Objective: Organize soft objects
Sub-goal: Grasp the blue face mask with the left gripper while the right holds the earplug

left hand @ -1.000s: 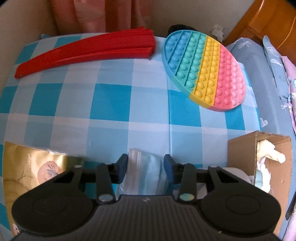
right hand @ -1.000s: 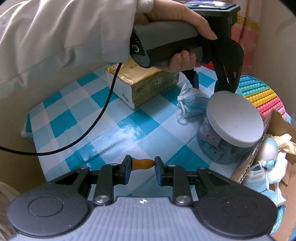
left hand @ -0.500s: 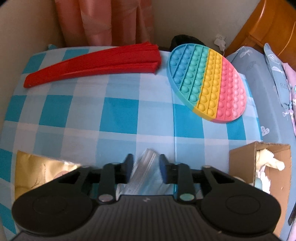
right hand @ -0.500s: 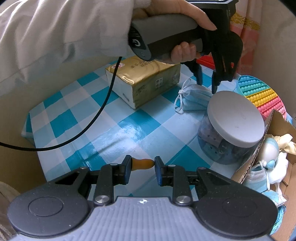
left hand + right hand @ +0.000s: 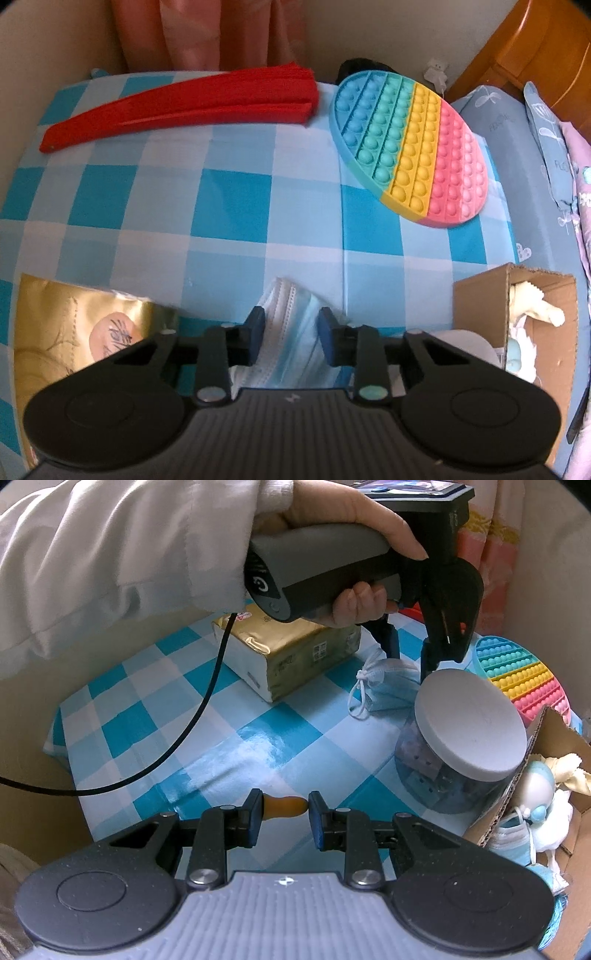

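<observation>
Mask: a folded blue surgical mask [image 5: 291, 332] lies on the checked tablecloth [image 5: 236, 206], directly between the fingers of the left gripper [image 5: 291, 330], with its white ear loops trailing to the side nearest the right gripper.
Handling: I judge it very light, limp and thin; it will crumple and not resist. The pleated middle is the safest place to pinch, because a loop alone can slip out.
Left gripper: its jaws are closing around the mask; the pads stand at both edges of it, but I cannot tell if they press yet, so I count it as not yet grasped.
Left hand pose: in the right wrist view the hand [image 5: 354, 557] wraps the grey handle, and the tool points steeply down at the mask.
Right gripper: the right gripper [image 5: 284, 806] is clenched on a small amber rubber teat [image 5: 284, 805], held crosswise between the pads, low over the cloth.
Teat handling: soft and springy, probably a little slippery.
Destination: the cardboard box [image 5: 480, 299] stands to the right of the left gripper, already holding soft toys; a clear jar [image 5: 454, 753] with a white lid is between the mask and the box.
Neighbours: a gold tissue pack [image 5: 77, 321] sits just left of the left gripper; ahead of it lie a rainbow pop-it mat [image 5: 410, 147] and a red folding fan [image 5: 192, 103].
</observation>
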### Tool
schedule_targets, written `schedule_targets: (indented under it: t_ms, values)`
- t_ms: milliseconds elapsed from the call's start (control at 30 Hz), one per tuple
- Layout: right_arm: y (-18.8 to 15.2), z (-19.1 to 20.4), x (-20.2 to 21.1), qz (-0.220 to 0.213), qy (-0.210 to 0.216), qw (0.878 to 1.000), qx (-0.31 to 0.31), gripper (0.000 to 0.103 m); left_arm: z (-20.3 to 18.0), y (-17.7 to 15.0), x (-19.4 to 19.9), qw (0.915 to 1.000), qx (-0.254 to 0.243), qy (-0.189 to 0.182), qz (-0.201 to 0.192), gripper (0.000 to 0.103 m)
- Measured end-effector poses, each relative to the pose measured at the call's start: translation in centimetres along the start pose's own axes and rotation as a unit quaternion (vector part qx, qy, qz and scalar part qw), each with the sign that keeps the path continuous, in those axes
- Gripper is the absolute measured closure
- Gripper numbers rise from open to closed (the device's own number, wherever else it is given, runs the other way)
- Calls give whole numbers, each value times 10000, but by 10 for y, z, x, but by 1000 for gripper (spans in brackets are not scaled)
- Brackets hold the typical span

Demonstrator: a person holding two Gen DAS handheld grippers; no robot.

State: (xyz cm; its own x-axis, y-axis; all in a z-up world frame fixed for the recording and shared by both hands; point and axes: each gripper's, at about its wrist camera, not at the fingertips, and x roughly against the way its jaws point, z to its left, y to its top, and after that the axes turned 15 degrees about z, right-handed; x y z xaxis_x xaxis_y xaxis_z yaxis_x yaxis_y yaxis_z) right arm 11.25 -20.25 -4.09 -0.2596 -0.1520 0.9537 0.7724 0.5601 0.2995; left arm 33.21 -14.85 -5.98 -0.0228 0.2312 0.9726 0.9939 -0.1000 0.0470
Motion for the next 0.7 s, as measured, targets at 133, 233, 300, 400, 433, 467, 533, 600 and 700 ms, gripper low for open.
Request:
schedule_targets:
  t_ms: [133, 233, 300, 400, 433, 467, 533, 600, 700]
  values:
    - [1, -1, 2, -29, -13, 10000, -28, 72, 3, 0, 2, 10000, 61, -10, -71, 92]
    - [1, -1, 3, -46, -29, 10000, -22, 72, 4, 0, 6, 9999, 45, -49, -114, 95]
    - [2, -2, 4, -66, -41, 10000, -25, 72, 4, -1, 10, 9999, -5, -45, -164, 97]
    - [1, -1, 7, -102, -50, 9999, -29, 72, 4, -2, 16, 9998, -24, -33, -207, 98]
    - [1, -2, 8, -115, -47, 9999, -30, 72, 4, -3, 18, 9997, -41, -12, -226, 99]
    - [1, -1, 9, -125, -55, 9999, -25, 72, 4, -3, 20, 9997, -50, -4, -242, 99]
    - [0, 0, 12, -159, -76, 9998, -20, 72, 4, -5, 26, 9995, -96, 24, -300, 100]
    - [-1, 0, 14, -178, -90, 9998, -24, 72, 5, -6, 31, 9993, -100, 39, -349, 101]
    - [-2, 1, 15, -194, -95, 9998, -30, 72, 7, -8, 33, 9994, -121, 28, -332, 100]
